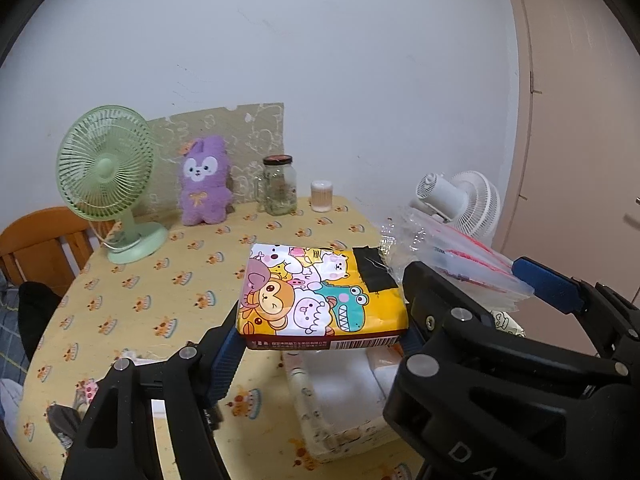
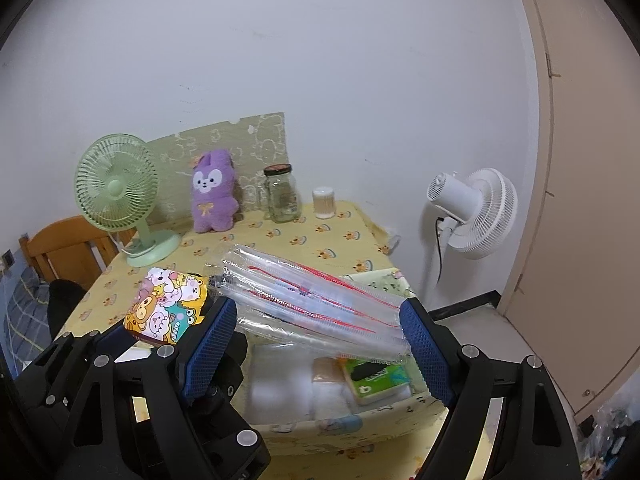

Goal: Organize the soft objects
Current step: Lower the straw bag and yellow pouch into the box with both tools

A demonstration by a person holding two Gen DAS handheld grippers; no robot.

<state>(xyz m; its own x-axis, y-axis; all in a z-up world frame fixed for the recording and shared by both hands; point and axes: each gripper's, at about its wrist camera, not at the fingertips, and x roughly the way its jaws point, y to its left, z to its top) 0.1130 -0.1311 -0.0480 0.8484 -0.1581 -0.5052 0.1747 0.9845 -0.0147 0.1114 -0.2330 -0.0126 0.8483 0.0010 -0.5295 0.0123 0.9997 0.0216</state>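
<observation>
The left gripper (image 1: 320,344) is clamping its jaws on a yellow cartoon-animal tissue pack (image 1: 320,292) held above an open fabric storage box (image 1: 340,420), while the right gripper (image 2: 318,340) is pinching a stack of clear zip bags with red seals (image 2: 312,300) between its jaws over the same box. Beneath them, the yellow cake-print counter (image 1: 140,300) is carrying a green desk fan (image 1: 108,180), a purple plush bunny (image 1: 204,182) and a glass jar (image 1: 279,186) along a pale wall, with a white fan (image 2: 476,212) standing beside a beige door (image 2: 592,200).
</observation>
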